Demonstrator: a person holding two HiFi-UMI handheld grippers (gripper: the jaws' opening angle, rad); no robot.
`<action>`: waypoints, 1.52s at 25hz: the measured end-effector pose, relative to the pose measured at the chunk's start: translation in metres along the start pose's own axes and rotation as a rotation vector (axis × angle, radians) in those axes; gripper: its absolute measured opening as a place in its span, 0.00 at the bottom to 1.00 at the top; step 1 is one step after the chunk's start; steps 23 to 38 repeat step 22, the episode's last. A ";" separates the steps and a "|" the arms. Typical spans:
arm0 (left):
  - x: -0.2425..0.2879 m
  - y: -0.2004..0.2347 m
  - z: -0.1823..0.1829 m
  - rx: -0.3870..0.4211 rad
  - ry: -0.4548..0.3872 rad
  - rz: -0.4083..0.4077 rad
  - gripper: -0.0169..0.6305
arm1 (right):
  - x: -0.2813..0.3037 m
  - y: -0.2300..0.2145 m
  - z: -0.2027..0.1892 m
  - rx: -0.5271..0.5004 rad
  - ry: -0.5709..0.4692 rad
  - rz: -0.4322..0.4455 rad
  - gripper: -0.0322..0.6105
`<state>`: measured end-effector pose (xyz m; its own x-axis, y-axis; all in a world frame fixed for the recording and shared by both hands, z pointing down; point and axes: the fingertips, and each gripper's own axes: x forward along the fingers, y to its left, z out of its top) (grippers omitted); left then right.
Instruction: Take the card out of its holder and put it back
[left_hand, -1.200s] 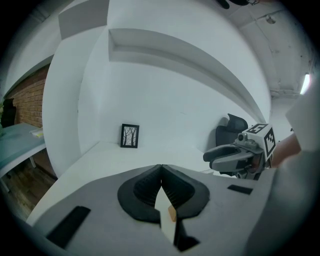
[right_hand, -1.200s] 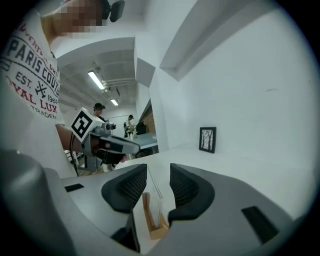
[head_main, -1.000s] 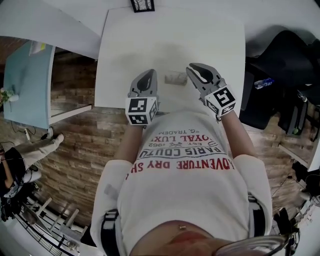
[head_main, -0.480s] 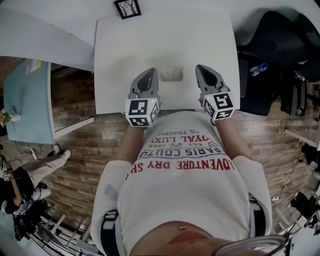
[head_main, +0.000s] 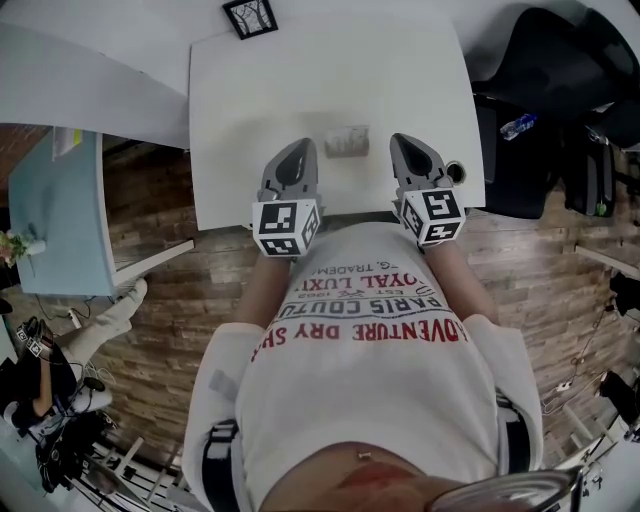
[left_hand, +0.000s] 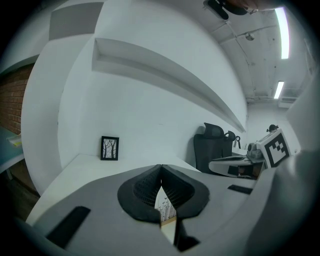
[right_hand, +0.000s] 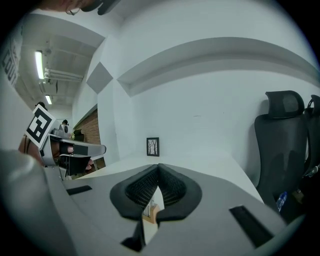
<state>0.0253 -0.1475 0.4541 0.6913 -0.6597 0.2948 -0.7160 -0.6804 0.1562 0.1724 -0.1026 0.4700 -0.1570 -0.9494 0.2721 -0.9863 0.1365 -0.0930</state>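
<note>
A small printed card (head_main: 347, 141) stands upright in its low wooden holder on the white table (head_main: 300, 80), between my two grippers and touching neither. To its left, my left gripper (head_main: 297, 150) is shut and holds nothing. My right gripper (head_main: 407, 142) is just to the card's right, shut and empty too. In the left gripper view the pads (left_hand: 150, 186) meet, and the card (left_hand: 166, 209) shows below them. The right gripper view has the card (right_hand: 150, 206) and its holder (right_hand: 154, 216) under its closed pads (right_hand: 172, 186).
A small black picture frame (head_main: 250, 16) stands at the table's far edge. A black office chair (head_main: 560, 70) and a bottle (head_main: 516, 127) are off the table's right side. A small dark round thing (head_main: 456, 172) is at the near right corner.
The right gripper has pulled away from the card to the right, straightened and closed its jaws on nothing. The left gripper has barely shifted. The card stays in its holder.
</note>
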 end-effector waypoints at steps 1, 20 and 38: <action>-0.001 0.002 0.000 -0.001 0.000 0.000 0.06 | 0.001 0.001 0.000 0.000 0.000 -0.003 0.09; 0.003 -0.002 0.002 0.009 -0.001 -0.024 0.06 | -0.002 -0.003 -0.003 0.032 0.028 -0.018 0.09; 0.004 -0.003 0.001 0.008 0.003 -0.024 0.06 | -0.002 -0.005 -0.006 0.028 0.033 -0.020 0.09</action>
